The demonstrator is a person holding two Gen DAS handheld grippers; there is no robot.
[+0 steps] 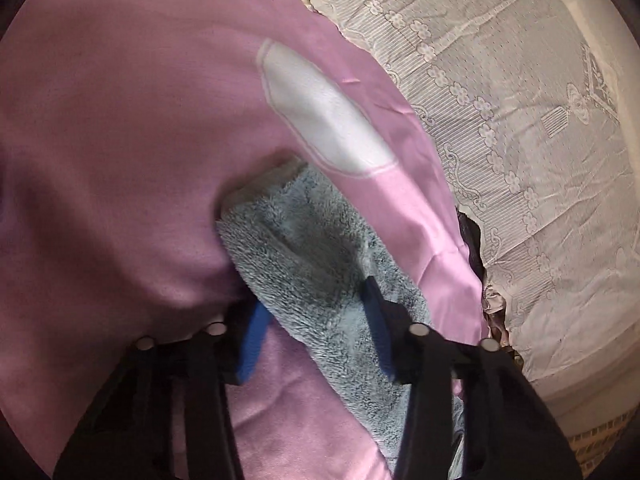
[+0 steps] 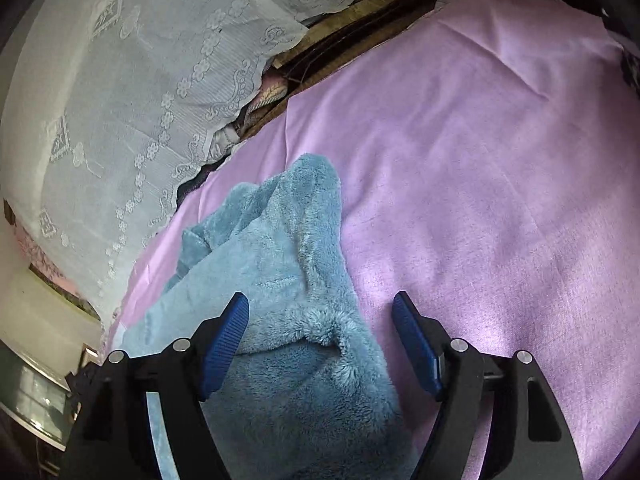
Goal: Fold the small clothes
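A fluffy light-blue small garment (image 1: 308, 240) lies on a pink cloth (image 1: 120, 120). In the left wrist view my left gripper (image 1: 316, 304) is open, its blue fingers (image 1: 252, 344) straddling the garment's edge close above it. A fold of the pink cloth hides the garment's far end. In the right wrist view the same blue garment (image 2: 280, 280) lies bunched and creased on the pink cloth (image 2: 480, 160). My right gripper (image 2: 320, 308) is open, with the garment between and under its blue fingers (image 2: 224, 340). Neither gripper pinches it.
A white lace cover (image 1: 540, 120) drapes a surface right of the pink cloth, and shows at the left in the right wrist view (image 2: 120, 100). A white patch (image 1: 320, 120) marks the pink cloth. A wooden edge (image 2: 360, 32) runs behind.
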